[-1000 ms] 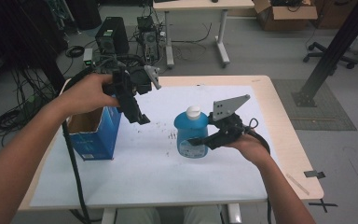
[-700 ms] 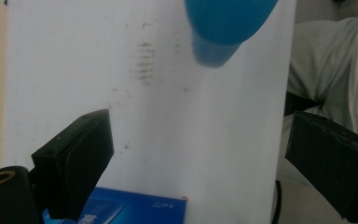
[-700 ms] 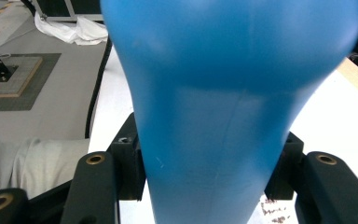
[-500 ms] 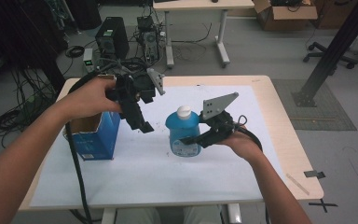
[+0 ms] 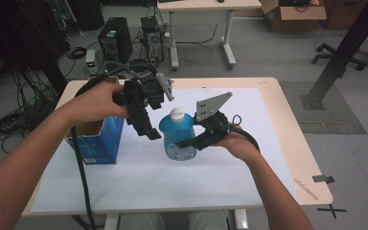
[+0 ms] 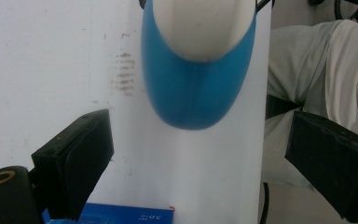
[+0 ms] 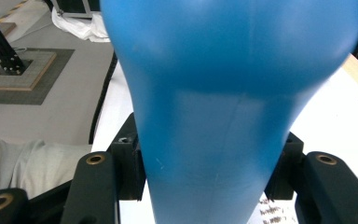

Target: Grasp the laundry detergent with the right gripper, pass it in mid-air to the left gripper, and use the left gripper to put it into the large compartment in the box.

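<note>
A blue bottle (image 5: pixel 176 134) with a white cap (image 5: pixel 177 114) stands upright over the white sheet (image 5: pixel 172 187), and my right gripper (image 5: pixel 188 143) is shut on its lower body from the right. In the right gripper view the bottle (image 7: pixel 214 93) sits between both black pads (image 7: pixel 131 161), which press on its sides. My left gripper (image 5: pixel 149 130) hangs just left of the bottle, pointing down, jaws open and empty. In the left gripper view the bottle (image 6: pixel 198 79) and cap (image 6: pixel 198 23) lie ahead of the wide-apart fingers (image 6: pixel 77 158).
An open blue box (image 5: pixel 96 143) stands on the table's left part, under my left forearm. A strip of tape (image 5: pixel 306 188) lies near the front right corner. Behind the table are a computer tower (image 5: pixel 114 40), cables, a desk and a black post (image 5: pixel 345 52).
My right gripper has carried the bottle to the left, closer to the left gripper. The left gripper has barely shifted and stays open.
</note>
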Demonstrator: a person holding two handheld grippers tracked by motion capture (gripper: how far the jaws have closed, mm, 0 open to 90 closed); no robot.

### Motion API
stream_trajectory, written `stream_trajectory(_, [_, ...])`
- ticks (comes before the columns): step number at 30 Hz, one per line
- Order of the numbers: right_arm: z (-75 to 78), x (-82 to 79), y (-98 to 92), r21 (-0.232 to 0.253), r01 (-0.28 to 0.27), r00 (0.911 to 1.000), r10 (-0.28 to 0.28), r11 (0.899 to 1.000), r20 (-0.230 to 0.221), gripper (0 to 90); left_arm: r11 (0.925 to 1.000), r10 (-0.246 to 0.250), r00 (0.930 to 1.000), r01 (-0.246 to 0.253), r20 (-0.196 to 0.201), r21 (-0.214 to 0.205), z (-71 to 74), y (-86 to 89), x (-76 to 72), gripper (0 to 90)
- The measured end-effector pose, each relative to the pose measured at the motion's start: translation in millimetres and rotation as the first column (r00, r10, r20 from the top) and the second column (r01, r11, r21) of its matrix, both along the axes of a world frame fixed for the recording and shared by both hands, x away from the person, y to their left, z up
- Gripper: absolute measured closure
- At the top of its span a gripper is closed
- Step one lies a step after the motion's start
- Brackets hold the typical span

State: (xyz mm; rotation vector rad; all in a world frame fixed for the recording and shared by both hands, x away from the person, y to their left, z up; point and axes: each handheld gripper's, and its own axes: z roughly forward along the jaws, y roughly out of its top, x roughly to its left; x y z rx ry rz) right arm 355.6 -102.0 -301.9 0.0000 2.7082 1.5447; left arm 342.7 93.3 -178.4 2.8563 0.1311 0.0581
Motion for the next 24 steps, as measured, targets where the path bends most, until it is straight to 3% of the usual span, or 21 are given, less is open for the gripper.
stream_trajectory(24, [5.6,-2.2,18.5,0.002,-0.038,0.9993,0.038,0.999,-0.002,44.5,0.9997,-0.021,0.9997,0.021,0.009,0.007,0.0,-15.4,-2.7,7.8])
